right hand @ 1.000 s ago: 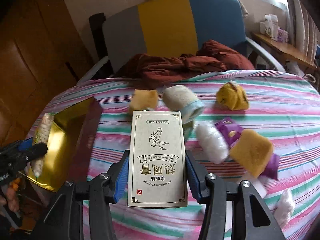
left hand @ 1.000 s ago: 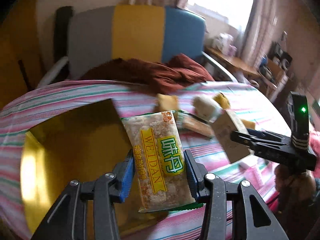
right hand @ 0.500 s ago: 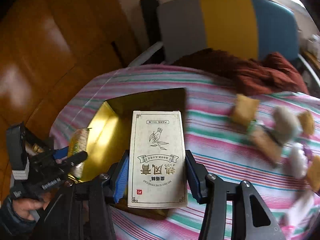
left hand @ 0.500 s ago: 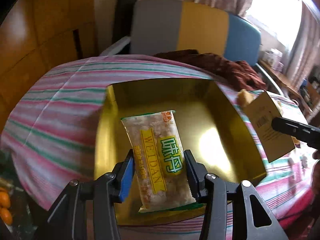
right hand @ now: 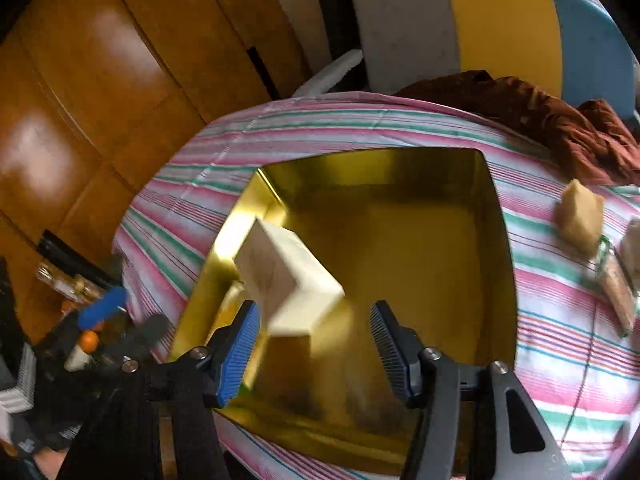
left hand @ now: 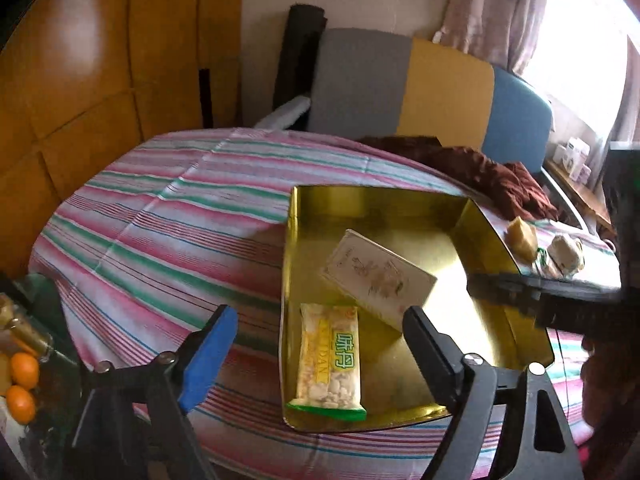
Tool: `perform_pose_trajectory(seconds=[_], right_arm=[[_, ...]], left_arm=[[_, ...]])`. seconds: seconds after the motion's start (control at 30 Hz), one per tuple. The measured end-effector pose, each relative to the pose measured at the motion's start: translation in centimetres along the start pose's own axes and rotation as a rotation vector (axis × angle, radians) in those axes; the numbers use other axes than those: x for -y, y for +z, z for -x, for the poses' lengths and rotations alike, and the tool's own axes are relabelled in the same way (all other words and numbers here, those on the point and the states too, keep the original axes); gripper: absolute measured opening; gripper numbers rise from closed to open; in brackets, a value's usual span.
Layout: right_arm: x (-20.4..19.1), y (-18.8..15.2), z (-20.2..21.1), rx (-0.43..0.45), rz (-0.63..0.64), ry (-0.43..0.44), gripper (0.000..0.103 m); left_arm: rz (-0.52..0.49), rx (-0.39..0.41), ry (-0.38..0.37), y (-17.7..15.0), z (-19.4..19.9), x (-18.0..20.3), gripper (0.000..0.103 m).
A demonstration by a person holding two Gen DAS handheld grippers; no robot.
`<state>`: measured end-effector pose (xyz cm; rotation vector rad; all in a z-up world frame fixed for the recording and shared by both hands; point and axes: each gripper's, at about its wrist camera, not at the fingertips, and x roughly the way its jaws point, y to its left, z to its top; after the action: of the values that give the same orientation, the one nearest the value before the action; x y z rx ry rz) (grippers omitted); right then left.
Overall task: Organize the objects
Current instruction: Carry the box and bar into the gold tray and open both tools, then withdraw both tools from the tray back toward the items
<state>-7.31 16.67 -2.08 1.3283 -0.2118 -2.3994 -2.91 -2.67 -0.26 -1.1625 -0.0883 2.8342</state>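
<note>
A gold tray [left hand: 294,240] [right hand: 492,220] sits on the striped tablecloth. A yellow snack packet [left hand: 330,364] lies flat in the tray's near left part. A cream box [left hand: 378,278] [right hand: 288,280] is inside the tray, tilted and blurred, one end over the packet. My left gripper [left hand: 320,338] is open and empty, just above the tray's near edge. My right gripper [right hand: 314,344] is open and empty above the tray; it shows as a dark shape in the left wrist view [left hand: 560,300].
Small wrapped items [right hand: 582,218] [left hand: 522,236] lie on the cloth right of the tray. A dark red cloth [left hand: 492,176] lies at the table's far edge before a grey, yellow and blue chair [left hand: 440,88]. Oranges [left hand: 22,384] sit low left.
Both grippers opened. The snack packet left my left gripper and lies in the tray. The cream box left my right gripper and is tumbling into the tray.
</note>
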Motion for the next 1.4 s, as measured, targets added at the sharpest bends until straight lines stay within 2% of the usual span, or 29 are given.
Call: perform_pose_trajectory(seconds=[0.27, 0.9, 1.2, 1.4], right_arm=[[-1.1, -1.9, 1.8, 0.055, 0.059, -0.106, 0.061], [-0.9, -4.2, 4.3, 0.13, 0.074, -0.194, 0.061], [1.3, -4.9, 6.2, 0.156, 0.034, -0.236, 0.061], [4.1, -5.7, 7.8, 0.162, -0.028, -0.275, 0.061]], left_arm=[[-0.019, 0.071, 0.039, 0.1, 1.9, 0.6, 0.096], [-0.094, 0.085, 0.006, -0.9, 3.4, 3.4, 0.097], [-0.145, 0.086, -0.042, -1.0, 3.6, 5.5, 0.1], [-0.187, 0.071, -0.072, -1.2, 3.3, 7.3, 0.1]])
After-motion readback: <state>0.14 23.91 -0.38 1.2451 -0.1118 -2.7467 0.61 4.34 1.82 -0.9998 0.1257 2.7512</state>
